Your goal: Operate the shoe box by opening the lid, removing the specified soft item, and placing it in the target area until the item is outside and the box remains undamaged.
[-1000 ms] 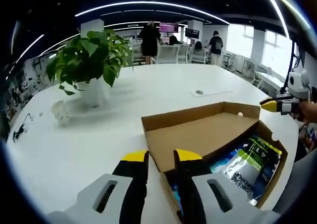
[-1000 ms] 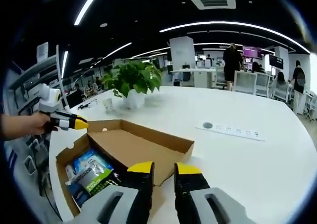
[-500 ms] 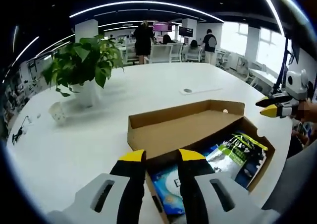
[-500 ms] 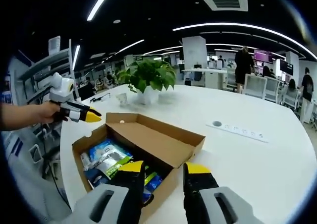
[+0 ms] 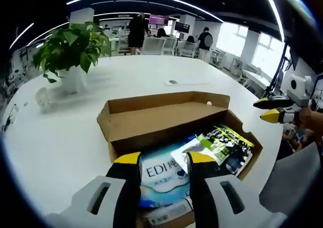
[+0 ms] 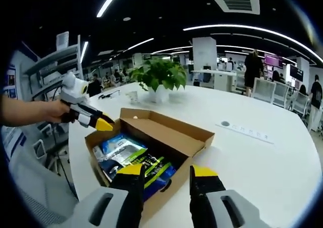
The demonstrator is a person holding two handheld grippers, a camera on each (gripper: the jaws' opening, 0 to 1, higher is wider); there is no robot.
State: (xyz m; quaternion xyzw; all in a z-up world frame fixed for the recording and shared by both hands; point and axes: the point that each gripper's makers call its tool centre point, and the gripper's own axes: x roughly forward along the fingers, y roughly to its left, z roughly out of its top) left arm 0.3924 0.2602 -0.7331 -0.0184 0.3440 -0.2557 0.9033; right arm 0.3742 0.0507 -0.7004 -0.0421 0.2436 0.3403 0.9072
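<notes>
An open brown cardboard shoe box point(image 5: 121, 119) lies on the white table point(image 5: 60, 137), its lid tipped back on the far side. Inside lie a blue-and-white soft packet point(image 5: 164, 175) and a green-and-black packet point(image 5: 222, 142). My left gripper point(image 5: 164, 160) hovers open just above the blue-and-white packet at the box's near end. In the right gripper view the box point(image 6: 197, 137) and both packets point(image 6: 118, 147) point(image 6: 151, 165) sit just ahead of my open right gripper point(image 6: 167, 171). A hand holds the left gripper point(image 6: 96, 119) at the box's left corner. The right gripper point(image 5: 275, 109) stands by the box's right end.
A potted green plant point(image 5: 70, 46) point(image 6: 159, 76) and a small white cup point(image 5: 41, 98) stand farther back on the table. A socket strip point(image 6: 247, 132) lies to the right. People and chairs fill the room behind. The table edge runs close to the box point(image 6: 75, 152).
Both grippers' jaws have spread wider. Both views have come closer over the box, so more of the packets inside shows.
</notes>
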